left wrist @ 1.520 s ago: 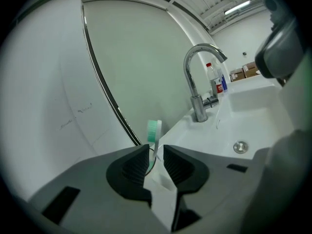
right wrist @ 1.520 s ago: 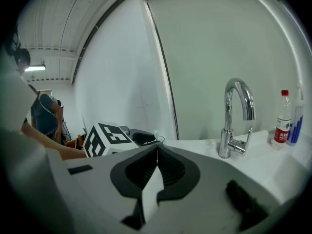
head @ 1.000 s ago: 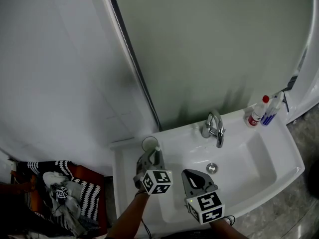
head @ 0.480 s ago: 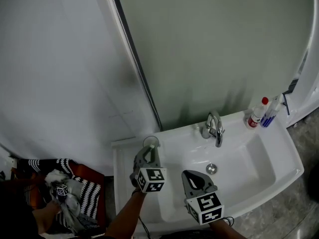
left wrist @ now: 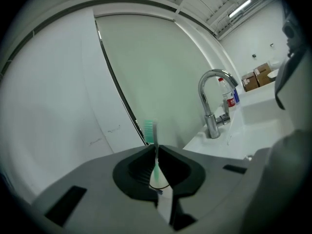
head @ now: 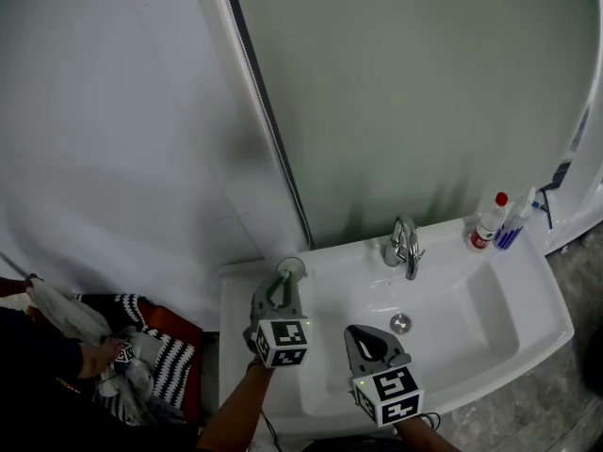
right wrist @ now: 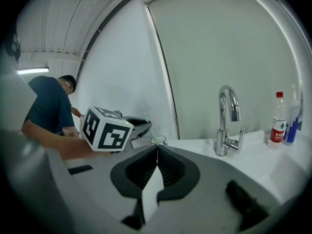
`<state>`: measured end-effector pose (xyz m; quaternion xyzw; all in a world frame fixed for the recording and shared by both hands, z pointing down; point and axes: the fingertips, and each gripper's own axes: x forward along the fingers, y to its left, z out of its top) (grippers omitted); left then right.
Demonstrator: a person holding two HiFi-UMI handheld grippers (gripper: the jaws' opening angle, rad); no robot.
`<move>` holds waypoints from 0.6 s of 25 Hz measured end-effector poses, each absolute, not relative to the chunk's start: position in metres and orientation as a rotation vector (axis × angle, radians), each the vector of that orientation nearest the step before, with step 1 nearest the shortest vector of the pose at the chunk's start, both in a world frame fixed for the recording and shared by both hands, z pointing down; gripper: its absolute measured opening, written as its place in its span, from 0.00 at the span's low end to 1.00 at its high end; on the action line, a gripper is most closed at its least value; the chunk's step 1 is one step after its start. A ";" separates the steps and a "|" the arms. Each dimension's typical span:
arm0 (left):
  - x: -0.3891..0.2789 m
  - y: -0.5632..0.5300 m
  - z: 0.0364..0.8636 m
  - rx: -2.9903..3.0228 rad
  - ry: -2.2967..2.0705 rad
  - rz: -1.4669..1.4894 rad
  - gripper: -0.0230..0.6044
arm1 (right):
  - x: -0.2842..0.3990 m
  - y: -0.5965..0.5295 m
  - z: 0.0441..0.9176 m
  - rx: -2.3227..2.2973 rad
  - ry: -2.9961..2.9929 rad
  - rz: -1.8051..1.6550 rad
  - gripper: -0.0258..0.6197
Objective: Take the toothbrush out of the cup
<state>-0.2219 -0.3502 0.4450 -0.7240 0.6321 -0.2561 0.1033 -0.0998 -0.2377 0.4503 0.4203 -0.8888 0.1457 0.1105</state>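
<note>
A small cup (head: 293,268) stands on the back left corner of the white sink (head: 528,290). A toothbrush (left wrist: 150,129) with green bristles rises upright out of it. My left gripper (head: 280,282) is right at the cup, and in the left gripper view its jaws (left wrist: 156,152) are shut on the toothbrush handle just below the bristles, above the cup's rim. My right gripper (head: 367,334) hovers over the sink's front left part, shut with nothing between its fingers (right wrist: 157,147). In the right gripper view the cup (right wrist: 158,140) shows beyond the jaw tips.
A chrome faucet (head: 405,244) stands at the back middle of the sink, a drain (head: 400,323) in the basin. A red-capped bottle (head: 487,222) and a blue one (head: 514,220) sit at the back right. A person's hand (head: 99,354) handles striped cloth at the left.
My left gripper has moved forward up to the cup and shut on the toothbrush. The right gripper has stayed put. The person at the left has shifted.
</note>
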 end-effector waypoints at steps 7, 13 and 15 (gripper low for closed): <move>-0.217 -0.334 0.415 -2.144 1.916 -0.643 0.08 | -0.096 -0.229 0.445 1.205 -2.637 0.412 0.06; -0.214 -0.312 0.391 -2.142 1.973 -0.548 0.08 | -0.095 -0.221 0.441 1.159 -2.667 0.400 0.06; -0.212 -0.303 0.384 -2.149 1.996 -0.514 0.08 | -0.095 -0.219 0.439 1.143 -2.677 0.400 0.06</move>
